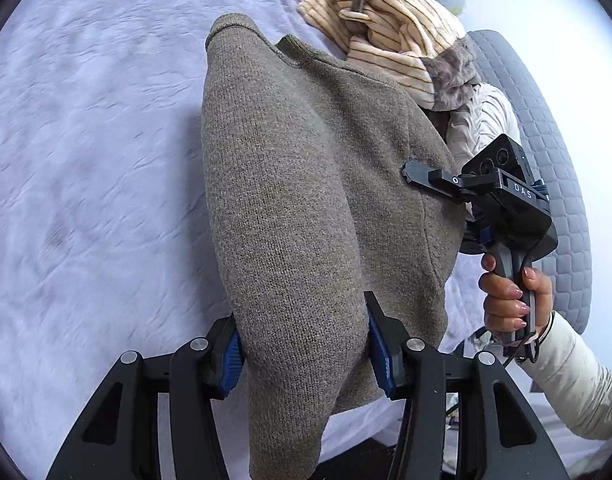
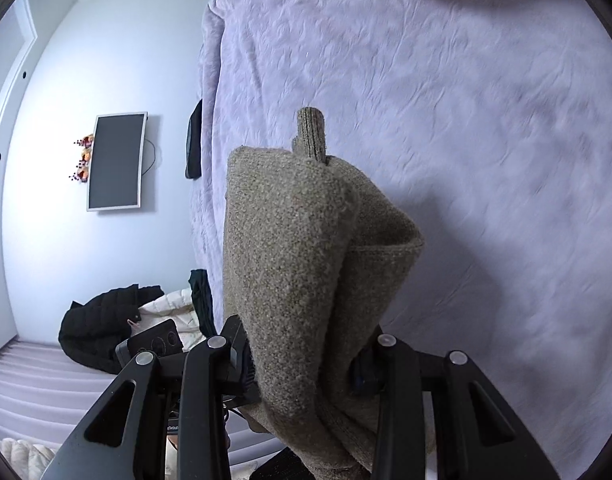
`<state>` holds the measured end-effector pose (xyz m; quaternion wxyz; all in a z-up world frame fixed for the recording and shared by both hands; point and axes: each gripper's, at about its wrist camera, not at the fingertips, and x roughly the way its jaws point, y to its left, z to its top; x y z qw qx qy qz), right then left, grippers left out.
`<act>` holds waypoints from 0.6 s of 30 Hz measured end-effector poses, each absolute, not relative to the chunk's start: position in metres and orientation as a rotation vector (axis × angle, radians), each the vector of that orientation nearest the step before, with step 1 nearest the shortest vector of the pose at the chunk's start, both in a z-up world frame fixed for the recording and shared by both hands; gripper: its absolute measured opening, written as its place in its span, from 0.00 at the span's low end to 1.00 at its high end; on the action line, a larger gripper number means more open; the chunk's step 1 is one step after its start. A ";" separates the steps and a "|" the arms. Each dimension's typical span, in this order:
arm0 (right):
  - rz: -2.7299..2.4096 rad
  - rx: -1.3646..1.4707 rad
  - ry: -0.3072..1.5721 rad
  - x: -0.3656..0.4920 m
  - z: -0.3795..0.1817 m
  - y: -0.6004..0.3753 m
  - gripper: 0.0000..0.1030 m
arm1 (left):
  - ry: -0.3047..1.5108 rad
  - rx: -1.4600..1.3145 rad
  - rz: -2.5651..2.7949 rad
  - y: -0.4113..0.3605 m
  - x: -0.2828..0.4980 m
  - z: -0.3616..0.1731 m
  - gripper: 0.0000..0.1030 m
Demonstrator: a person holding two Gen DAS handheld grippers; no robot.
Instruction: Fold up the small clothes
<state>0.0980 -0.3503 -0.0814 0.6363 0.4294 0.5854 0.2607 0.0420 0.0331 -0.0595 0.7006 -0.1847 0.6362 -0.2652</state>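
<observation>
The left gripper point(image 1: 301, 356) pinches a thick fold of the brown knit sweater point(image 1: 306, 208) between its blue pads point(image 1: 231, 360), and the right gripper point(image 2: 306, 364) is likewise clamped on the same garment. The sweater hangs lifted above the lavender bedspread point(image 1: 85, 160), its long axis running away from the left camera, with a ribbed cuff point(image 2: 312, 134) pointing outward past the folded edge. Beyond it lies a pile of striped cream clothes point(image 1: 390, 28). A right hand point(image 1: 514, 300) grips the handle.
</observation>
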 end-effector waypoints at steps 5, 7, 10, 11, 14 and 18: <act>0.620 0.996 1.394 0.080 -0.101 -0.314 0.37 | 1.448 -0.391 -0.527 0.063 0.018 -0.070 0.52; 0.615 0.992 1.421 0.074 -0.112 -0.304 0.37 | 1.468 -0.375 -0.495 0.070 0.012 -0.082 0.52; 0.590 0.961 1.466 0.070 -0.128 -0.291 0.37 | 1.495 -0.363 -0.462 0.077 0.007 -0.100 0.52; 0.577 0.951 1.472 0.068 -0.132 -0.290 0.37 | 1.493 -0.366 -0.459 0.079 0.006 -0.104 0.52; 0.544 0.959 1.468 0.070 -0.138 -0.293 0.37 | 1.487 -0.380 -0.454 0.080 0.006 -0.109 0.52; 0.497 0.915 1.492 0.070 -0.145 -0.295 0.37 | 1.483 -0.350 -0.443 0.078 0.004 -0.110 0.54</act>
